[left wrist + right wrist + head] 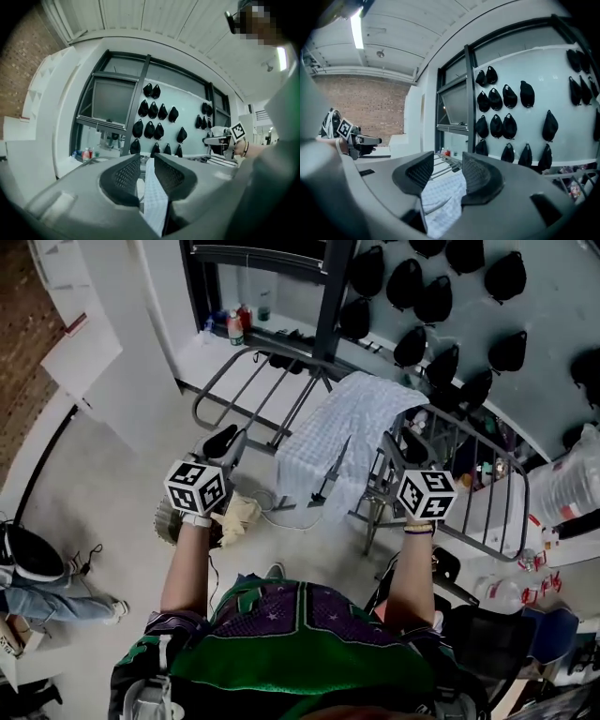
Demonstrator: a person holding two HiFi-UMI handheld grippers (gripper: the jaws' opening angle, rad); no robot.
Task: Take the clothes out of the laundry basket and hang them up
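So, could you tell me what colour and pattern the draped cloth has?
White cloth with a fine checked weave, best in head view.

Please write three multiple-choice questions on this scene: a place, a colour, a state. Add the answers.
1. Where does the cloth lie? A on the floor; B over the rack; C in a box.
2. What colour are the hanging caps? A red; B black; C yellow.
3. How is the cloth? A rolled up; B knotted; C spread out.
Answers: 1 B, it covers the rack's bars; 2 B, all look black; 3 C, it lies open, unfolded.
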